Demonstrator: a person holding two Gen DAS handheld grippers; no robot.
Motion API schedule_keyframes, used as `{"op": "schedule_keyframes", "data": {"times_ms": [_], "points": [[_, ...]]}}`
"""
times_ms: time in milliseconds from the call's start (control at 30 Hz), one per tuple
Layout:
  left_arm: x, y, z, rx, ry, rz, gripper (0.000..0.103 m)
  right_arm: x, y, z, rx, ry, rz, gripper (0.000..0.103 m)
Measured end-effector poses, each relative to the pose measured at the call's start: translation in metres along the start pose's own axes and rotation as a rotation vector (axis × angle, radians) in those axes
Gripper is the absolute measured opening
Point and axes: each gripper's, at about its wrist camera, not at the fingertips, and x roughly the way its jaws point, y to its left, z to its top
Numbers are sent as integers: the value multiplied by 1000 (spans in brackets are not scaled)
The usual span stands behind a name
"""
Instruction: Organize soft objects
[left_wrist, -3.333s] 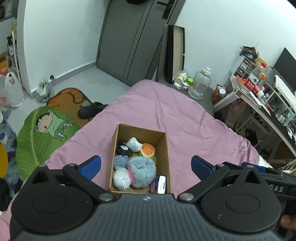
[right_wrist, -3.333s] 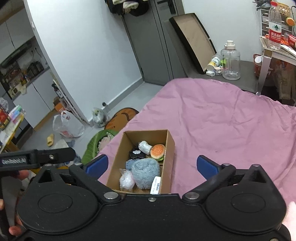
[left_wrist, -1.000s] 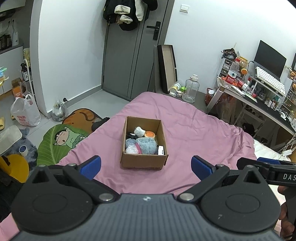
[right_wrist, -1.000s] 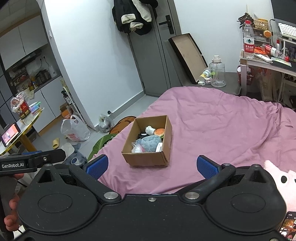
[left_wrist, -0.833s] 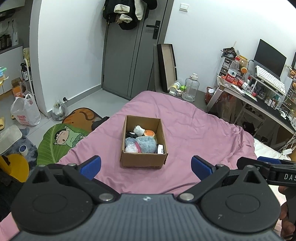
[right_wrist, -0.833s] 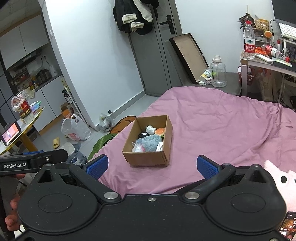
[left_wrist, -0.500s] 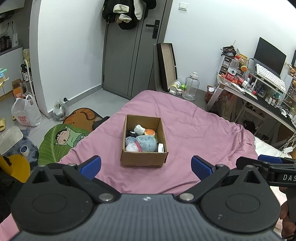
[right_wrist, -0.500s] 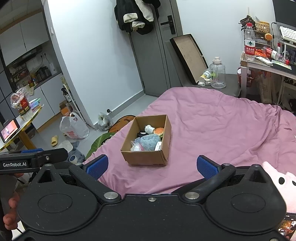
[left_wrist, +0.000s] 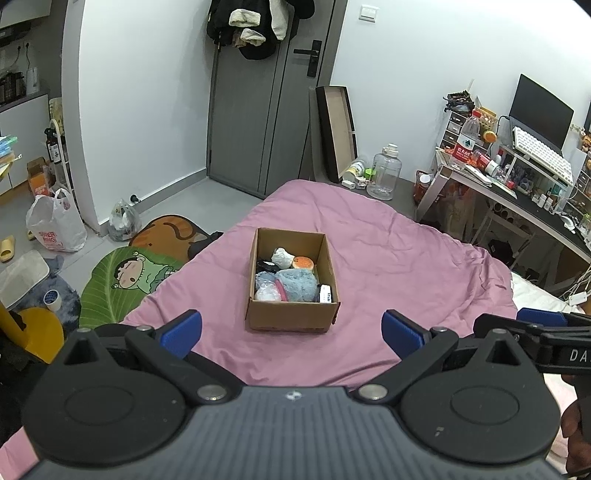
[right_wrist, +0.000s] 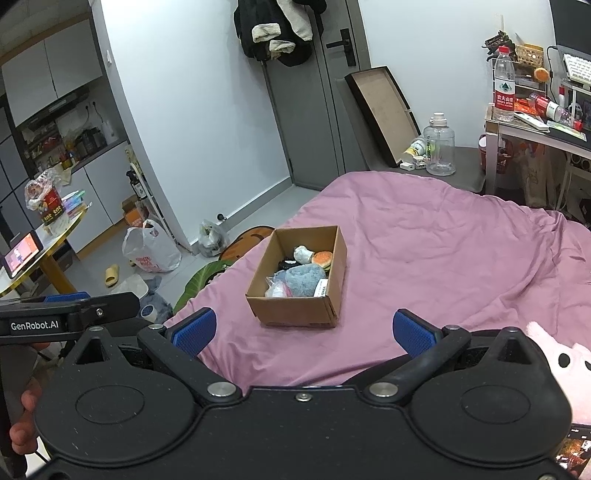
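Note:
An open cardboard box (left_wrist: 291, 317) stands on the pink bedspread (left_wrist: 388, 266); it also shows in the right wrist view (right_wrist: 295, 312). Inside lie several soft things: a fluffy blue plush (left_wrist: 297, 286), a small burger toy (left_wrist: 303, 263), a white toy (left_wrist: 282, 256) and a clear bag (left_wrist: 266, 291). My left gripper (left_wrist: 291, 328) is open and empty, held back from the box's near side. My right gripper (right_wrist: 301, 328) is open and empty, also short of the box. A pink plush (right_wrist: 569, 365) lies at the right wrist view's right edge.
A grey door (left_wrist: 266, 110) with hanging clothes is beyond the bed. A cluttered desk (left_wrist: 517, 184) stands at the right, a water jug (left_wrist: 384, 177) at the bed's far end. Floor mats (left_wrist: 133, 277) and bags (left_wrist: 55, 225) lie left of the bed.
Both grippers have drawn back and up from the box since the earliest frames, so it looks smaller. Over the last second they have hardly moved. Both stayed open.

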Motion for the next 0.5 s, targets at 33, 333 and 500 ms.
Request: {"op": "schedule_keyframes", "data": {"times_ms": [33, 333, 500], "points": [[0, 0, 0, 1, 1, 0, 103, 0, 0, 0, 1, -1, 0, 103], [0, 1, 0, 0, 2, 0, 103, 0, 1, 0, -6, 2, -3, 103], [0, 2, 0, 0, 0, 2, 103, -3, 0, 2, -6, 3, 10, 103]]}}
